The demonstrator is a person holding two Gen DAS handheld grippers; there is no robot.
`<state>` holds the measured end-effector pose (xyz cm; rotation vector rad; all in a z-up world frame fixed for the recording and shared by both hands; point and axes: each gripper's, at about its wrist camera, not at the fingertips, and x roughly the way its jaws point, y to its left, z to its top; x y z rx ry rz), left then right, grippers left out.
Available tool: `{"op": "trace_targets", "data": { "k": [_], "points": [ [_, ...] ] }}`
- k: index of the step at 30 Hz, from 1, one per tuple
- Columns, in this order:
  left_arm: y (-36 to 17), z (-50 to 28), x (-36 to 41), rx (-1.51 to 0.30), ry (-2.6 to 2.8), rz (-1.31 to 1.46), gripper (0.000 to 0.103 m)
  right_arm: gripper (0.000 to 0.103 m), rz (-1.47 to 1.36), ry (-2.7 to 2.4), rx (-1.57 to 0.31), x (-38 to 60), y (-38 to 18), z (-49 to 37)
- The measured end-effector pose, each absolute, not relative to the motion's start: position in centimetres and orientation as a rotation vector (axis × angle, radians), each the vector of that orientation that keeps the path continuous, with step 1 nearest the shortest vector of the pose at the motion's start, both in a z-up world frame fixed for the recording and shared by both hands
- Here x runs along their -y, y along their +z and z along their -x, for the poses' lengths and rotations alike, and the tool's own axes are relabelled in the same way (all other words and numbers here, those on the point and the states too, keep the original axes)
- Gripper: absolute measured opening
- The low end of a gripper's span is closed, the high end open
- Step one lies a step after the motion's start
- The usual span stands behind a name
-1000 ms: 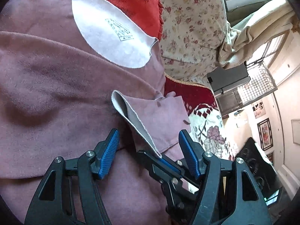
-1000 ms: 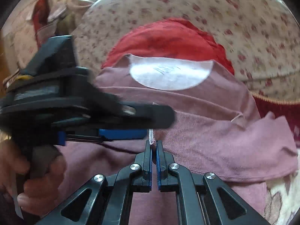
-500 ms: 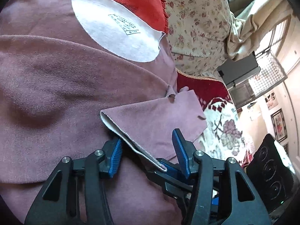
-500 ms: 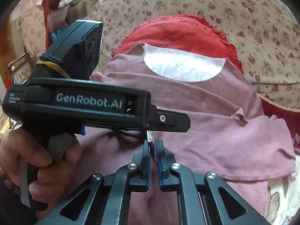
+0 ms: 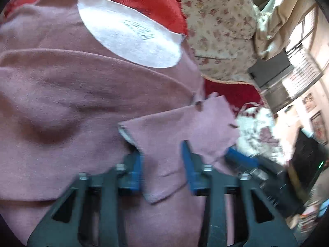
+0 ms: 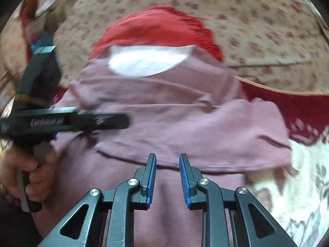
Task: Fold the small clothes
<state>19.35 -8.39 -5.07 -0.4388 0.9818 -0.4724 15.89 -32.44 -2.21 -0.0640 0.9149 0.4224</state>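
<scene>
**Inspector A:** Pink top: we find it spread flat on the bedspread. Its neckline is toward the far edge, where it rests on a red cushion with a floral pillow behind. The white lining faces up, so we judge the front is uppermost.

**Inspector B:** Agreed. Starting at the left, what do we record for the left gripper?

**Inspector A:** A hand holds it low over the body of the top. Its jaws have just been closing. The sleeve flap lies between the blue pads, but a gap shows on either side and we do not see the pads pressing on it. We log it as narrowed and not yet gripping.

**Inspector B:** And its purpose?

**Inspector A:** In our judgement it is taking the flap's edge so the sleeve can be laid inward across the chest.

**Inspector B:** Then the right gripper.

**Inspector A:** It hangs over the hem side near the middle of the top. Its jaws have just been opening. They stand a little apart with nothing between them and only cloth beneath. We read that as the flap being passed from this gripper to the left one.

**Inspector B:** Progress?

**Inspector A:** Early, in our view. One sleeve is partly turned in and the body is not yet folded. The blur limits what more we can say.
</scene>
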Motion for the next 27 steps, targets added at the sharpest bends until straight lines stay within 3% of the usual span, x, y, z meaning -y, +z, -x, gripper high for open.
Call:
{"op": "trace_targets", "data": {
  "k": [2,6,11,15,27],
  "points": [
    [-5.4,-19.5,8.2,-0.995,-0.458,0.434,0.008,0.021,0.024,0.342,-0.902,34.3,-1.5,-16.3],
    [-4.9,-19.0,8.5,-0.964,-0.435,0.358,0.002,0.021,-0.087,0.143,-0.903,39.2,-0.6,-17.7],
    [0.0,-16.6,9.6,-0.719,-0.42,0.174,0.002,0.021,-0.17,-0.044,-0.899,44.5,0.2,-18.8],
    [3.6,-16.3,7.0,-0.56,-0.394,0.181,0.002,0.021,-0.297,-0.089,-0.898,46.8,0.5,-19.0],
    [4.6,-16.3,-2.3,-0.504,-0.188,0.351,0.001,0.021,-0.304,-0.033,-0.905,44.2,0.7,-20.0]
  ]
}}
